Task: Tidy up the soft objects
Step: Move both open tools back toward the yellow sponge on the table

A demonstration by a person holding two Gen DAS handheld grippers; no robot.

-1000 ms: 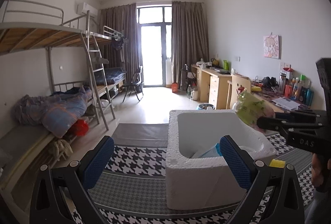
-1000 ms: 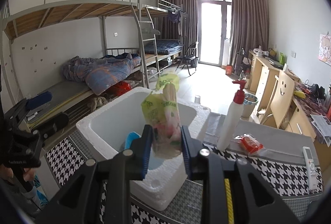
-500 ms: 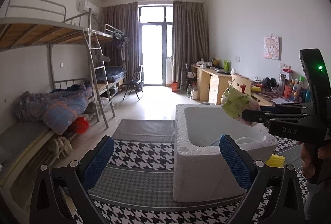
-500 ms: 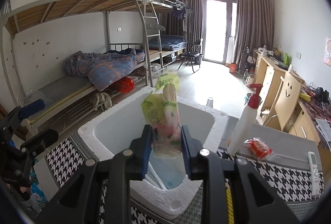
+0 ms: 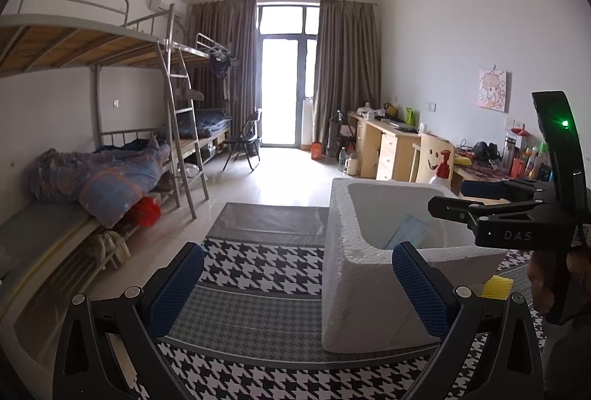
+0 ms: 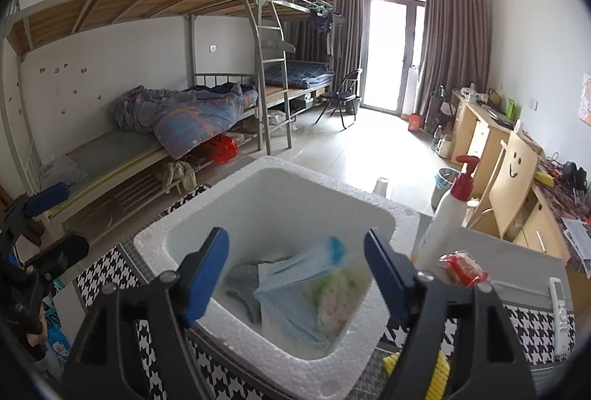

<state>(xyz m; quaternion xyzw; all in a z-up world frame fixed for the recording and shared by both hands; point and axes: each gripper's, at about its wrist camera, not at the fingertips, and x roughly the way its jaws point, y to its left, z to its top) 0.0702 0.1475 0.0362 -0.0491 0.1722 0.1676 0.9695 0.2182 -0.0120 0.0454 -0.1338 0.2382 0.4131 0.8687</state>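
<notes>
right wrist view: right gripper (image 6: 295,270) over the white foam box (image 6: 184,233), jaws spread wide, they've just been opening, nothing between the pads. the green-and-pink plastic bag (image 6: 334,296) lies inside the box at its near right side, partly under a pack of blue face masks (image 6: 299,270). a grey cloth (image 6: 242,285) sits in the box to the left of the masks. blur on the bag, can't tell its exact pose.

box stands on a houndstooth mat (image 6: 532,320). just right of the box: white pump bottle with red top (image 6: 448,215), upright, and a red packet (image 6: 463,269) beside its base. a white remote (image 6: 559,311) lies further right on the mat. a yellow ridged thing (image 6: 393,361) shows under the right finger, near the box's front corner.

left wrist view: left gripper (image 5: 295,285) jaws wide apart, empty, pointing past the box's left side; right pad overlaps the foam box (image 5: 354,289) front edge in the picture, contact not clear. box is right of centre, blue masks (image 5: 408,233) visible inside. the other gripper (image 5: 480,204) comes in from the right above the box rim, held by a hand (image 5: 561,281), green led lit on its handle. yellow piece (image 5: 496,285) on the mat right of the box.
</notes>
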